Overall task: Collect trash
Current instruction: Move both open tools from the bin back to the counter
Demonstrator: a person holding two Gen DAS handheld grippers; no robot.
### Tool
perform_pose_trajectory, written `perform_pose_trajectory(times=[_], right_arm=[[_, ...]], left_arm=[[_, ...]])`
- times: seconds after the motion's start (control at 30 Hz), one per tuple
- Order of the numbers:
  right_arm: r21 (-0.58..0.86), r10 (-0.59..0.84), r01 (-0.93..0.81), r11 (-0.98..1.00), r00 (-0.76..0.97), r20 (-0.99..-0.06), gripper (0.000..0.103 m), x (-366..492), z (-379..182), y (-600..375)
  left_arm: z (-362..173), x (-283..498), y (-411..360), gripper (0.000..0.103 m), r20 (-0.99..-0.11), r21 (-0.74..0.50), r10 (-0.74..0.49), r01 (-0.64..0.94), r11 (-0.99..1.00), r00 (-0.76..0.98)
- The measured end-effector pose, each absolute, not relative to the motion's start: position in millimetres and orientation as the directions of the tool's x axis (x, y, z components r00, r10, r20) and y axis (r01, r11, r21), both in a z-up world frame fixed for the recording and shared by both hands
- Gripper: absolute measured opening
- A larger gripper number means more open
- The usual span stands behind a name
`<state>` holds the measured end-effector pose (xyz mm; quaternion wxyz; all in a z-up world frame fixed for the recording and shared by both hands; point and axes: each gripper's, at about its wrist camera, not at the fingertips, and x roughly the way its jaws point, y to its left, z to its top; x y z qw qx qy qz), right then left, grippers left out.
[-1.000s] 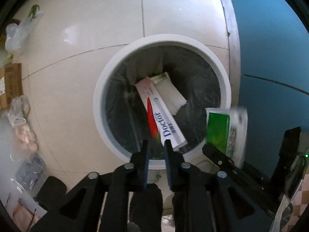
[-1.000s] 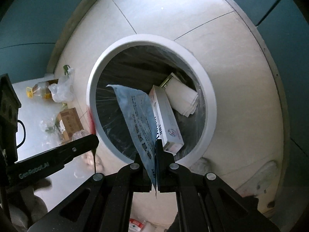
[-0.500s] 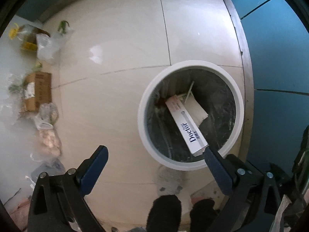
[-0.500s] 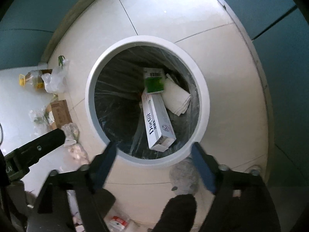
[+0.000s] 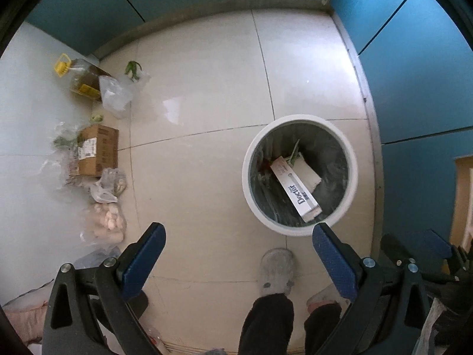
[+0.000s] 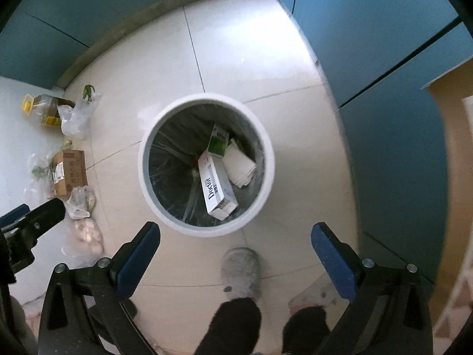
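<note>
A white round bin with a clear liner stands on the tiled floor, down and to the right of centre in the left wrist view. Inside lie a white "Doctor" box and folded white paper. My left gripper hangs open and empty high above the floor. In the right wrist view the bin holds the box, a green packet and the paper. My right gripper has its jaws opening wide, with nothing between them.
Along the left wall sit a cardboard box, an oil bottle, clear plastic bags and a bag of pale lumps. A person's grey slipper and dark trouser legs stand below the bin. Blue walls close in on the right.
Both grippers opened and rose well above the bin. The left let go of a thin red item, the right of a green-faced packet, which now lies in the bin.
</note>
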<state>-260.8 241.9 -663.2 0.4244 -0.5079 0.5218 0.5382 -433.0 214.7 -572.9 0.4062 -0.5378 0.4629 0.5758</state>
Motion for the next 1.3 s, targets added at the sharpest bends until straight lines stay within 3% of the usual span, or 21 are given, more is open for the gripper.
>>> perform_pose_trajectory(times=[0.43,0.67,1.03,1.3], right_arm=[[0.134,0.038,-0.982,-0.134,-0.140,-0.989,0.103,-238,-445,197],[0.144,0.104,-0.982,-0.118,-0.157,-0.982,0.103,-220,-333,165],[0.246,0.143,-0.958,-0.150,-0.267,-0.953,0.103,-205,-237,131],[0.350,0.307,-0.937,-0.016,-0.338,-0.890,0.103,-103,-170,118]], left_arm=[[-387,-399,164,0.101,-0.992,0.048,0.104,-0.987,-0.150,-0.064],[-313,-388,133,0.101,-0.987,0.023,0.156,-0.992,-0.124,-0.042],[-208,-355,113,0.101,-0.933,0.102,0.331,-0.985,-0.137,-0.143],[-157,-234,131,0.103,-0.885,0.121,0.456,-0.992,0.020,-0.099]])
